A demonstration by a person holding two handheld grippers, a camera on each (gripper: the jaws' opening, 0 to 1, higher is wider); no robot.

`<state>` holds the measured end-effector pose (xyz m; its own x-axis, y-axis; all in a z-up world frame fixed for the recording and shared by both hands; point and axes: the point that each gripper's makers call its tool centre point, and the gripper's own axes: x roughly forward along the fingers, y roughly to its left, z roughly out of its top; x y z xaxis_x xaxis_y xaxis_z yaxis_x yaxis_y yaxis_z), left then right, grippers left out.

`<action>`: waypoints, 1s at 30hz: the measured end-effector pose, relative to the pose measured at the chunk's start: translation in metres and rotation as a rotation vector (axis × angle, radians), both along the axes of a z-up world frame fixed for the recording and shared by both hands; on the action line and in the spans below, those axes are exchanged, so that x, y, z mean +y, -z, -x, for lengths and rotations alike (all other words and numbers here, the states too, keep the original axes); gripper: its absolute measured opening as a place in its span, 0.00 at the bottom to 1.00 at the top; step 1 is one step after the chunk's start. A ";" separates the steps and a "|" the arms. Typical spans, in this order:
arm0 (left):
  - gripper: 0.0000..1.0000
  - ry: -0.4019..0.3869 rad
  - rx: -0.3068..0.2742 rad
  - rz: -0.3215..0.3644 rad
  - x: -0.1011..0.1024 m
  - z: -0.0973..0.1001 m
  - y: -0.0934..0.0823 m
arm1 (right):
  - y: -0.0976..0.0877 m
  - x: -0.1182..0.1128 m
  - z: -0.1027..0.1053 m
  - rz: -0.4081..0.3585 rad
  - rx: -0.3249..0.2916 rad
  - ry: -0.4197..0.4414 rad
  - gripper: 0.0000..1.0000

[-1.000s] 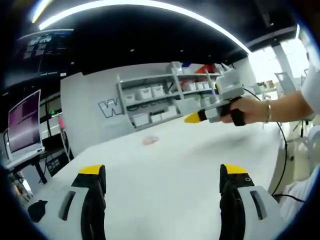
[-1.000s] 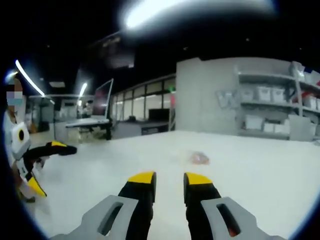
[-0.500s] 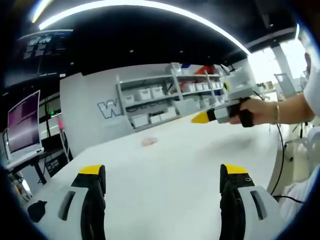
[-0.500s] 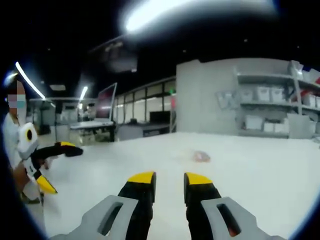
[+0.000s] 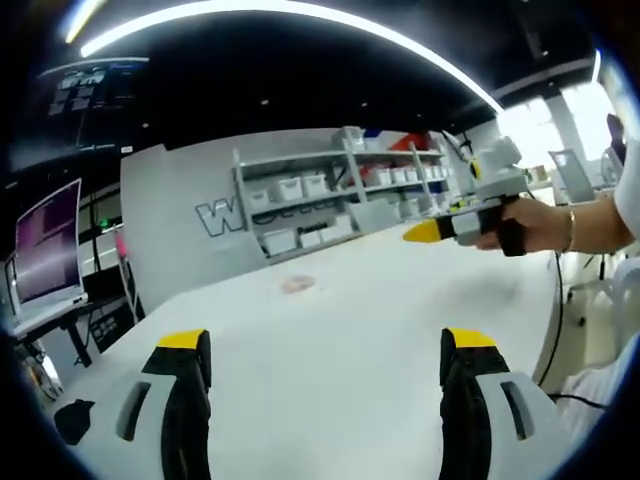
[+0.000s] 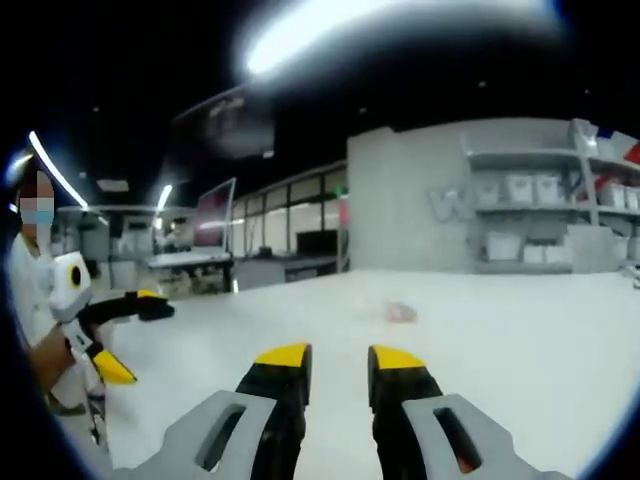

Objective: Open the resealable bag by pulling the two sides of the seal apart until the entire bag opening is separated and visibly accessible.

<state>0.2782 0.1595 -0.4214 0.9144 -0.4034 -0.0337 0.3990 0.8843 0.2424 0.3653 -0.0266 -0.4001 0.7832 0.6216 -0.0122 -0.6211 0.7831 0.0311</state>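
- White table (image 5: 340, 340) spreads under both cameras; bare surface lies between each gripper and the bag, nothing standing in the way.
- Resealable bag (image 5: 298, 285) lies flat on the table well beyond the jaws, at about 12 o'clock in the left gripper view. A small pale pinkish patch.
- In the right gripper view the bag (image 6: 401, 312) sits at roughly 1 o'clock from the jaw tips, well apart from them.
- Bag's long axis: it looks slightly wider than tall in both views, possibly lying crosswise to the cameras, but it is too small and blurred to tell which way the seal points.
- Left gripper (image 5: 325, 350): black jaws with yellow tips spread wide, nothing between them, hanging above the table.
- Right gripper (image 6: 335, 358): yellow-tipped jaws close together with a narrow gap, gripping nothing.
- In the left gripper view the right gripper (image 5: 425, 231) comes in at 2 o'clock, held in a hand (image 5: 535, 222) above the table, yellow tip pointing toward 9 o'clock.
- In the right gripper view the left gripper (image 6: 135, 335) shows at 9 o'clock, its jaws apart, near a person in white.
- Background: shelving (image 5: 330, 195) with white bins against a grey wall at 12 o'clock; a monitor (image 5: 48, 255) at 9 o'clock; curved ceiling light strip (image 5: 300, 15) overhead.
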 end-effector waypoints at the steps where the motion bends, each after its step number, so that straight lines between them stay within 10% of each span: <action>1: 0.94 0.001 0.000 0.001 0.000 0.000 0.000 | 0.000 -0.001 0.001 -0.002 0.002 0.002 0.20; 30: 0.92 -0.082 -0.039 0.085 0.034 0.017 -0.033 | -0.017 -0.014 0.063 -0.085 -0.138 0.044 0.25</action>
